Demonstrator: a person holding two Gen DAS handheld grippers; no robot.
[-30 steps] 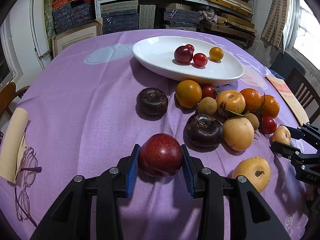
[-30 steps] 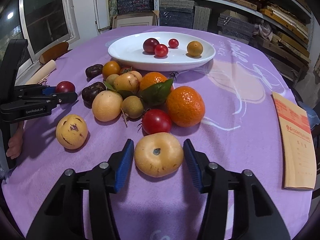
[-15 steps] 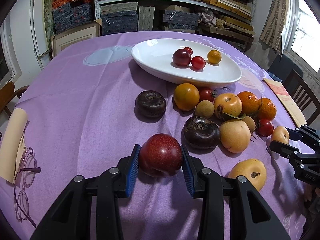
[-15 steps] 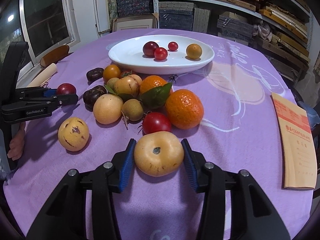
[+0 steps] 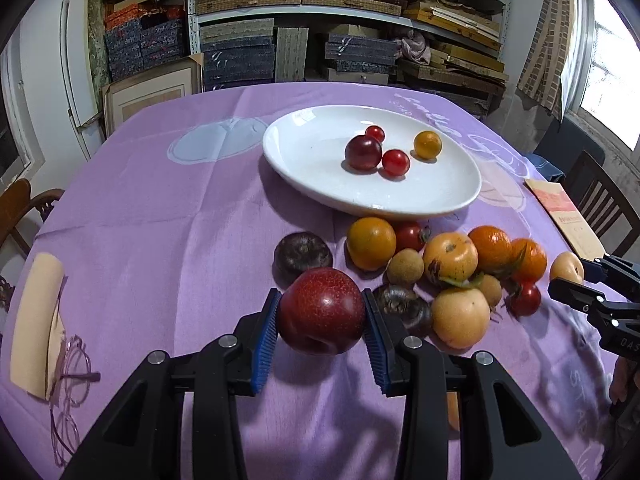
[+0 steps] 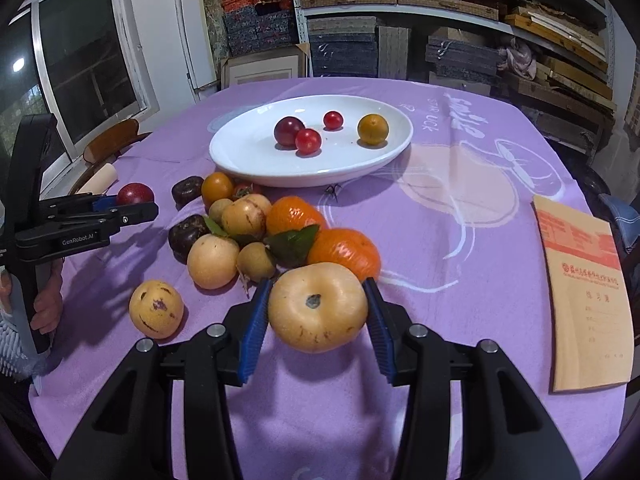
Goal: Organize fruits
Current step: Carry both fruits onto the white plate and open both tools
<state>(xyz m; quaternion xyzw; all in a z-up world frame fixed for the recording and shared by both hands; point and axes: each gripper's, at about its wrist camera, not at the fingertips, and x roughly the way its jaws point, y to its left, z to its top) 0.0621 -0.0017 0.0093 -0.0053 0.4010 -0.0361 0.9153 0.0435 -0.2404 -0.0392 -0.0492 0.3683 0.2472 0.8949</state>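
While the left gripper (image 5: 322,312) clamps a red plum (image 5: 322,310), the right gripper (image 6: 316,308) clamps a yellow fruit (image 6: 317,306).

Eyeglasses (image 5: 68,380), brown envelope (image 6: 584,292), shelves (image 5: 340,20)
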